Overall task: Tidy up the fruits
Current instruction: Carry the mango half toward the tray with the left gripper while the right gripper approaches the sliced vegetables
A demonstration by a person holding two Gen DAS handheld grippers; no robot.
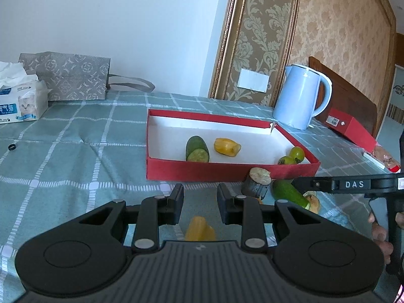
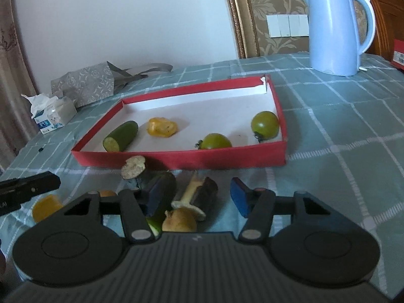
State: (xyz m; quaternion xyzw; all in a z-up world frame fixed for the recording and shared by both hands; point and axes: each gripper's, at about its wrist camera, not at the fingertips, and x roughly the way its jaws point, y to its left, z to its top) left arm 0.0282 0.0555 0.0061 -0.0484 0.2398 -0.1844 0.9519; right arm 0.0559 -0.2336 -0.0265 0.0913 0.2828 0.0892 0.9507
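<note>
The left gripper hung with its jaws apart and nothing between them, a yellow pepper piece lying on the checked tablecloth just below and behind its fingertips. The right gripper was likewise spread wide and empty, low over a cluster of cut produce on the cloth: a green cucumber piece, a split eggplant piece, a pale brownish piece nearest the camera, and a dark eggplant stub standing just in front of the box. A second yellow pepper piece lay near the left edge of the right wrist view. Beyond them sat a shallow red box with a white floor, holding a cucumber half at its left, a yellow pepper chunk beside it, and two green tomatoes toward its right. Farther back, a light blue kettle stood at the right, with a tissue pack and a patterned paper bag at the far left against the wall.
</note>
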